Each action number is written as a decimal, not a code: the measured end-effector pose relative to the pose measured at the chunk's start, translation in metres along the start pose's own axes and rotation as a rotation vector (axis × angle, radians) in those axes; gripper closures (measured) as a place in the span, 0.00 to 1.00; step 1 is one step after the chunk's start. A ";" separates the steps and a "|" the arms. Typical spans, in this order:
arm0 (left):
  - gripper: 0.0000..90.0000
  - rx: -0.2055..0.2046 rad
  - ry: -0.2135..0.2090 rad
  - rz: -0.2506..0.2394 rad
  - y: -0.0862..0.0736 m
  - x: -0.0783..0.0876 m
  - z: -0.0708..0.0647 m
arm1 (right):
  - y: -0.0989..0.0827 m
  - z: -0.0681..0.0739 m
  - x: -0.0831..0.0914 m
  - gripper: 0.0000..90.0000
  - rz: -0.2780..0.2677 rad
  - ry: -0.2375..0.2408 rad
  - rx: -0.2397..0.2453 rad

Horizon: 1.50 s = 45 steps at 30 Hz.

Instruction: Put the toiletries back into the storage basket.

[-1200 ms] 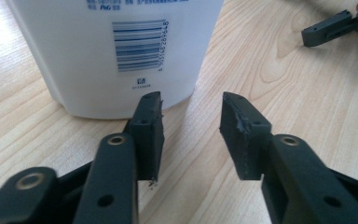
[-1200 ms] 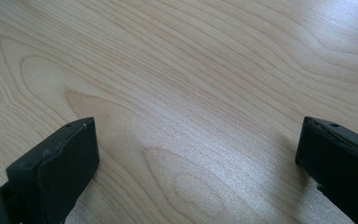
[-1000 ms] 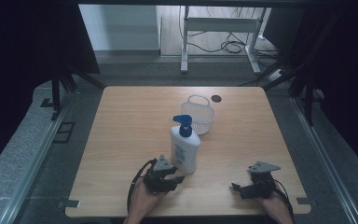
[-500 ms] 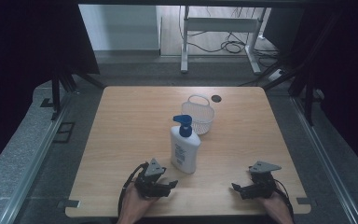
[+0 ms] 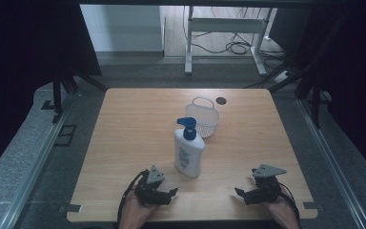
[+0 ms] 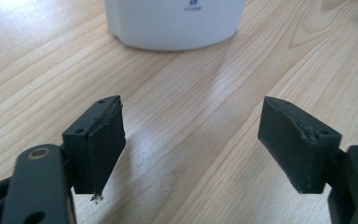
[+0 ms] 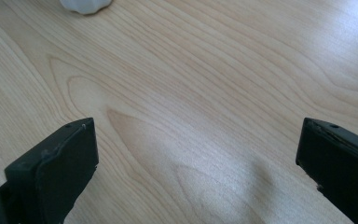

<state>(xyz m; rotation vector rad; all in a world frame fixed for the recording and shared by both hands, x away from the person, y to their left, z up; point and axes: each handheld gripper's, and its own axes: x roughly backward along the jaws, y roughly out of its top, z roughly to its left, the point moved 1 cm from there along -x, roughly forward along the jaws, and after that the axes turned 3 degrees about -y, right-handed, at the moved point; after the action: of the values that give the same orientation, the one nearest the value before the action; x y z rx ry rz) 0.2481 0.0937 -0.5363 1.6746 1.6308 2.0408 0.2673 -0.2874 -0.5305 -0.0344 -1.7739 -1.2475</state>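
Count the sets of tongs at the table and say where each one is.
2. The left tongs sit at the near edge, just left of the white pump bottle. The right tongs sit at the near edge toward the right corner. Both stand open and empty.

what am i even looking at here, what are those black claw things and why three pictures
A person sits at a wooden table and holds a hand tool in each hand: a two-jaw gripper. The left gripper and the right gripper rest near the table's near edge.

The high view comes from a fixed camera above, looking down. The other two come from small cameras riding on each gripper, looking out along its black jaws: the left gripper and the right gripper.

On the table stand a white pump bottle with a blue top, and behind it a small white basket. The bottle's base lies just ahead of the left gripper.

Both grippers are open and hold nothing.
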 end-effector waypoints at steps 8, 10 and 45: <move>0.17 -0.026 0.043 0.039 -0.006 -0.005 -0.002 | 0.007 0.001 0.003 0.00 -0.004 0.015 -0.009; 0.16 -0.032 0.053 0.049 -0.007 -0.006 -0.001 | 0.009 0.002 0.004 0.00 -0.008 0.026 -0.010; 0.14 -0.023 0.068 0.034 -0.012 -0.008 0.000 | 0.061 0.026 -0.004 0.00 -0.101 0.158 -0.013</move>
<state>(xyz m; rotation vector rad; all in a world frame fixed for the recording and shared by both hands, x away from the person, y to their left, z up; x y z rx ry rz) 0.2456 0.0941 -0.5505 1.6542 1.6030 2.1471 0.2828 -0.2371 -0.4905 0.1443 -1.6480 -1.2966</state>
